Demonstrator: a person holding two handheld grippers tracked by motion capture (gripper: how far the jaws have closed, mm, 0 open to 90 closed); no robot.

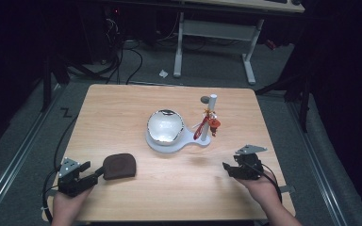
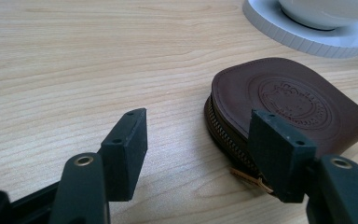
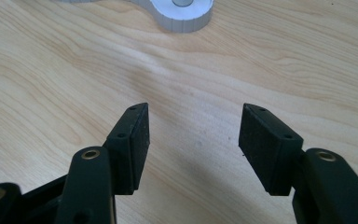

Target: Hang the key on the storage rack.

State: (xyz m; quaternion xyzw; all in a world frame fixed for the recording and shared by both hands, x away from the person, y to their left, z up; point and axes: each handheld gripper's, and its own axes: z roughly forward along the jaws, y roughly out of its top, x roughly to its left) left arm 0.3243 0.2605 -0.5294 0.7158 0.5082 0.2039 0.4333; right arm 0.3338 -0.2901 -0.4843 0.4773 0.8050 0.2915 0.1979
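Left gripper (image 2: pixel 193 135) near table's front left corner, jaws spread wide, gripping nothing; one jaw just beside brown leather pouch (image 2: pixel 291 100) lying flat on wooden table (image 1: pixel 122 108). Right gripper (image 3: pixel 193 126) front right, jaws wide apart over bare wood. White stand (image 1: pixel 169 143) with shiny bowl (image 1: pixel 165 125) mid-table.

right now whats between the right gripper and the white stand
Nothing: the right gripper view shows bare wood between the open right gripper and the white stand.
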